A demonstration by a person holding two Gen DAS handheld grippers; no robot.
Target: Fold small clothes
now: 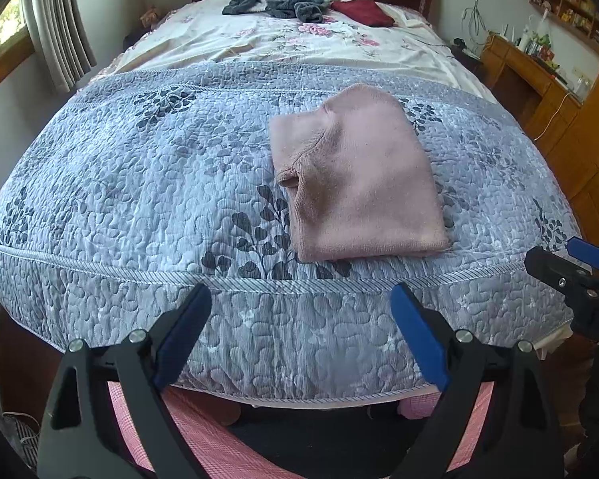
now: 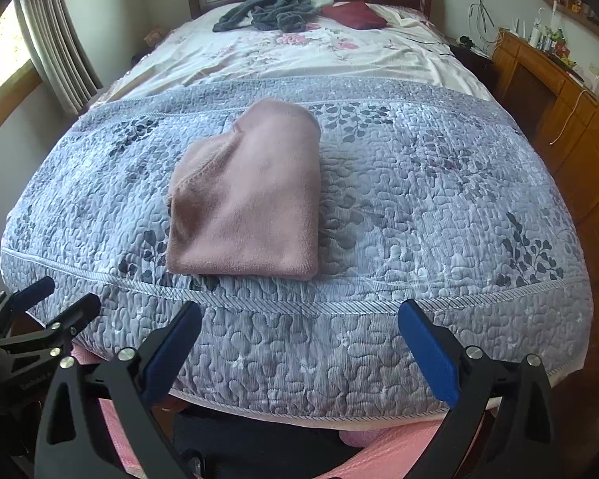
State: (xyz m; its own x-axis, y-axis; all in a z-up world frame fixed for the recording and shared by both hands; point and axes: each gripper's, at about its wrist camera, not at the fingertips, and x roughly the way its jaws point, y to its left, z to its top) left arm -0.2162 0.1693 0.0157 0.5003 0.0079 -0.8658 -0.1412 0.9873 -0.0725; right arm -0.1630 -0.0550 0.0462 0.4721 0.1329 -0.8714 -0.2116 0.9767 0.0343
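A pink knit garment (image 1: 355,175) lies folded into a compact bundle on the grey quilted bedspread (image 1: 139,183), close to the foot of the bed. The right wrist view shows the same pink garment (image 2: 247,199) left of centre on the bedspread (image 2: 419,207). My left gripper (image 1: 301,299) is open and empty, held back at the bed's foot edge, short of the garment. My right gripper (image 2: 299,315) is likewise open and empty, pulled back from the bundle. Each gripper shows at the other view's edge: the right gripper (image 1: 559,257) and the left gripper (image 2: 70,293).
A dark grey garment (image 1: 283,0) and a dark red cloth (image 1: 363,12) lie near the wooden headboard on a floral sheet (image 1: 259,48). A wooden desk (image 1: 539,76) with clutter stands to the right. A curtained window (image 1: 56,32) is on the left. Pink checked fabric (image 1: 203,431) hangs below the grippers.
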